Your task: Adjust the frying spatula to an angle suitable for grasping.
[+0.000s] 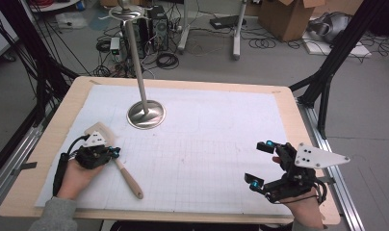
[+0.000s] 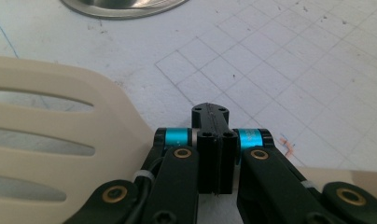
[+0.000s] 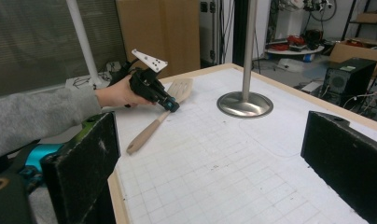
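Observation:
A beige slotted spatula point(image 1: 127, 179) with a wooden handle lies flat on the gridded white mat, at the left. My left gripper point(image 1: 116, 153) sits over its neck with the jaws pressed together. In the left gripper view the shut jaws point(image 2: 210, 112) show no gap. The spatula's head point(image 2: 60, 135) lies to their left and the handle runs off under them to the right. I cannot see anything pinched between them. My right gripper point(image 1: 260, 164) hovers near the mat's right front, wide open and empty. Its view shows the left gripper point(image 3: 170, 105) touching the spatula point(image 3: 151, 128).
A steel stand with a round base point(image 1: 146, 114) and a tall pole rises at the mat's back left. The wooden table edge point(image 1: 298, 120) borders the mat. Cables, boxes and black frame legs surround the table on the floor.

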